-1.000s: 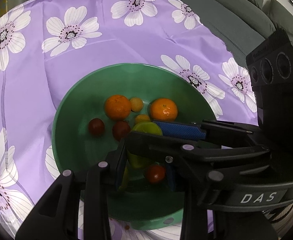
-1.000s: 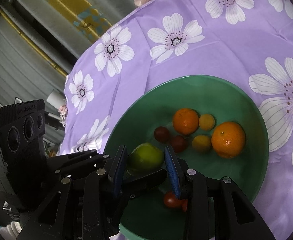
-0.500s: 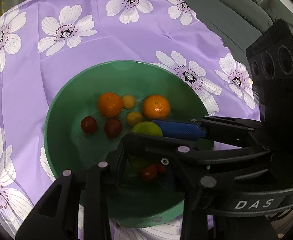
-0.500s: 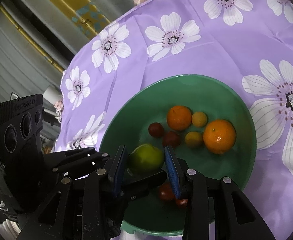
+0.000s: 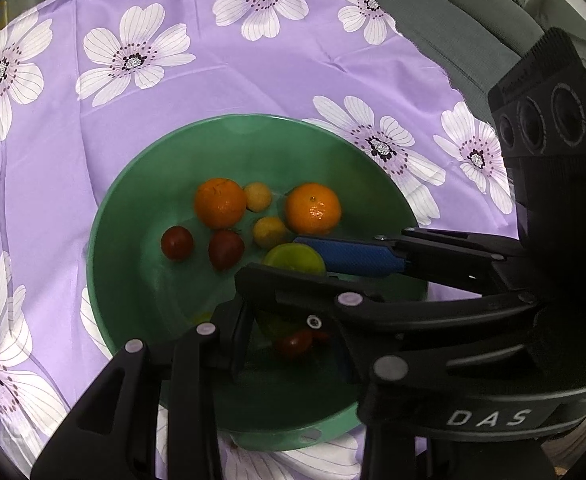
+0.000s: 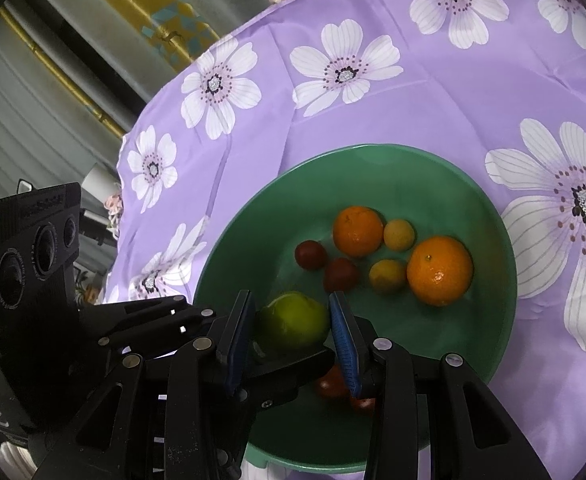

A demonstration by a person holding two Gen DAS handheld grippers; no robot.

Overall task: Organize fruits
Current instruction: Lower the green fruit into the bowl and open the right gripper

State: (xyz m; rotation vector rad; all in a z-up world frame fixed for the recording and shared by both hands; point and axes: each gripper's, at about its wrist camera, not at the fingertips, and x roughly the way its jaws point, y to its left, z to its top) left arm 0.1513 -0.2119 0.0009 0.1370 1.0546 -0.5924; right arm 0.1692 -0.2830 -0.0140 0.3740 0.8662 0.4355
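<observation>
The purple tablecloth printed with white flowers covered the table, and a grey sofa stood beyond its far edge; on the cloth sat the green bowl, by far the largest thing on it; above the bowl's near half the two grippers crossed one another, the right gripper reaching in from the right side of the left wrist view with its blue pads showing, the left gripper lower and nearer the bowl's front rim

The right gripper's fingers were clenched on the green fruit, a pad pressed against each flank, holding it above the bowl floor; the left gripper's fingers stood apart and grasped nothing, with a red tomato lying in the bowl between and below them

On the bowl floor lay the rest of the fruit; two oranges were the biggest, one orange towards the right and another orange left of it; between them sat two small yellow fruits, one yellow fruit touching the left orange and a second yellow fruit nearer, just beside the right orange; two dark red tomatoes, one dark tomato and a second dark tomato, lay close together just beyond the held fruit
</observation>
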